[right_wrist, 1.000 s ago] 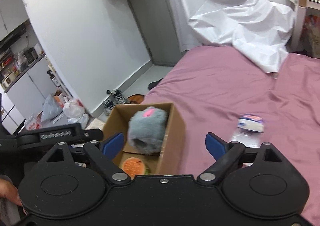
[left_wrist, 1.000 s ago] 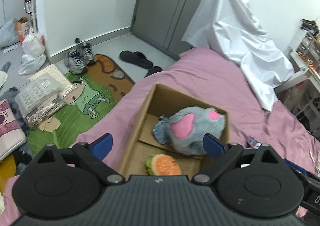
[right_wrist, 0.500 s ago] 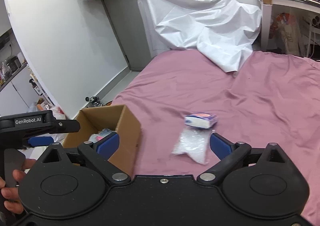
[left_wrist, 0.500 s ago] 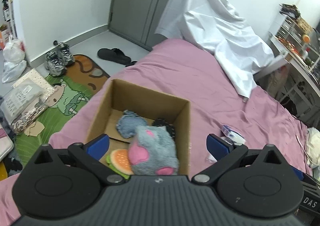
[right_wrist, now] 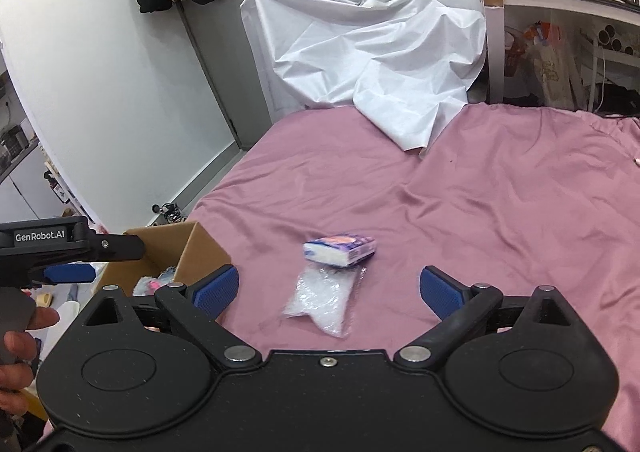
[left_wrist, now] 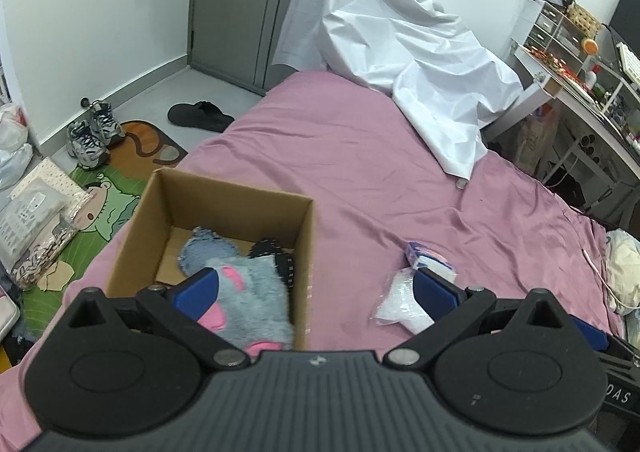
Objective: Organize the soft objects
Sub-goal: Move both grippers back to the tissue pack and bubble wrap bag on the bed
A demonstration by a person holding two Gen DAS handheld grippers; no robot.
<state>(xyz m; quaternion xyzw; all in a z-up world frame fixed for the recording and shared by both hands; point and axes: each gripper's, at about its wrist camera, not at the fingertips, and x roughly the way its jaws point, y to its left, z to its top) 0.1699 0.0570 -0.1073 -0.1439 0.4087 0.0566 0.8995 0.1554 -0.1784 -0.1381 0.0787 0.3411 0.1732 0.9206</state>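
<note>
- The right gripper (right_wrist: pixel 327 288) hangs over the pink bed (right_wrist: pixel 500 188), jaws spread wide with nothing clamped between them.
- Just ahead of its blue fingers (right_wrist: pixel 216 288) lies a clear bag (right_wrist: pixel 324 300), flat on the sheet.
- A tissue pack (right_wrist: pixel 340 249) sits touching the bag's far end, white with a blue and pink wrapper.
- The left gripper (left_wrist: pixel 316 292) is also wide open and holds nothing; its left finger hangs over the box, its right finger beside the bag.
- The box (left_wrist: pixel 132 236) is open-topped cardboard, standing on the bed near the edge, to the left of the bag and tissues.
- Inside the box lies a grey plush (left_wrist: pixel 252 292) with pink patches, slumped against the near wall.
- Behind the plush in the box there is a bluish fuzzy piece (left_wrist: pixel 204 252) and something dark with pale dots (left_wrist: pixel 276 256); I cannot tell what either is.
- From the right wrist view, a hand (right_wrist: pixel 16 344) grips the left gripper's handle at the left edge, beside the box.
- A white sheet (right_wrist: pixel 372 56) is heaped at the far end of the bed.
- On the floor past the box are sneakers (left_wrist: pixel 90 134), a slipper (left_wrist: pixel 200 117) and a cartoon mat (left_wrist: pixel 108 204).
</note>
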